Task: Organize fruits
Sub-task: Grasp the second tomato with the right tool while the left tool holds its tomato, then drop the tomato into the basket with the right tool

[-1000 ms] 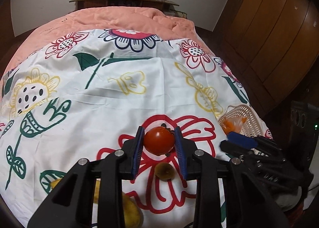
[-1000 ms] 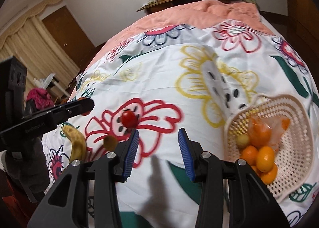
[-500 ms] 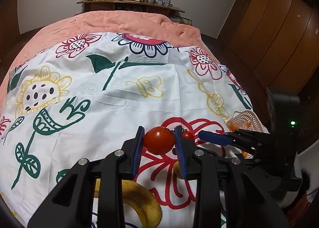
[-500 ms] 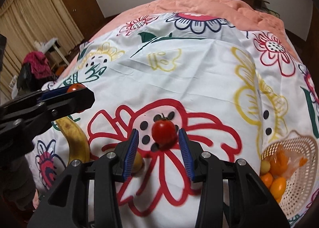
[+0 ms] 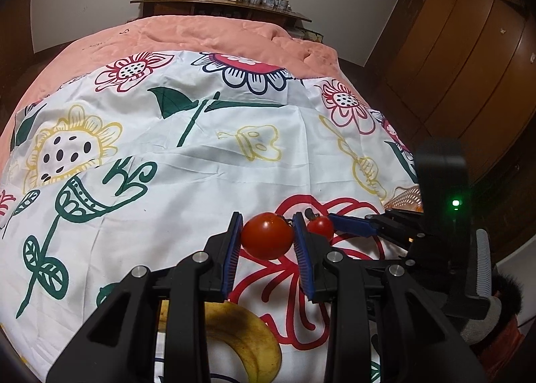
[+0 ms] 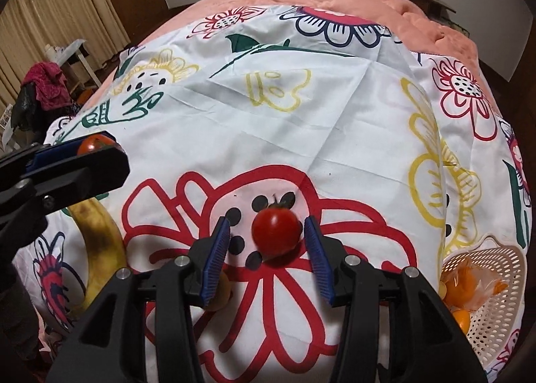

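My left gripper (image 5: 267, 235) is shut on a large red tomato (image 5: 267, 235), held above the flowered sheet. The same gripper and tomato (image 6: 92, 144) appear at the left of the right wrist view. A smaller red tomato (image 6: 276, 236) lies on the red flower print. My right gripper (image 6: 267, 242) straddles it with jaws opening and a gap on each side, pads not touching. In the left wrist view that small tomato (image 5: 320, 227) sits beside my right gripper's blue fingertips (image 5: 348, 225). A spotted banana (image 5: 241, 339) lies below my left gripper. A small yellow-brown fruit (image 6: 219, 291) is half hidden behind the right gripper's left finger.
A white plastic basket (image 6: 495, 309) holding oranges and a bagged fruit stands at the bed's right edge. The banana (image 6: 98, 249) lies at the left. Pink quilt covers the far half of the bed. A wardrobe stands to the right, curtains and a small table to the left.
My right gripper swung from the basket side to the red flower and now straddles the small tomato with its jaws a little wider. The left gripper holds its tomato almost still.
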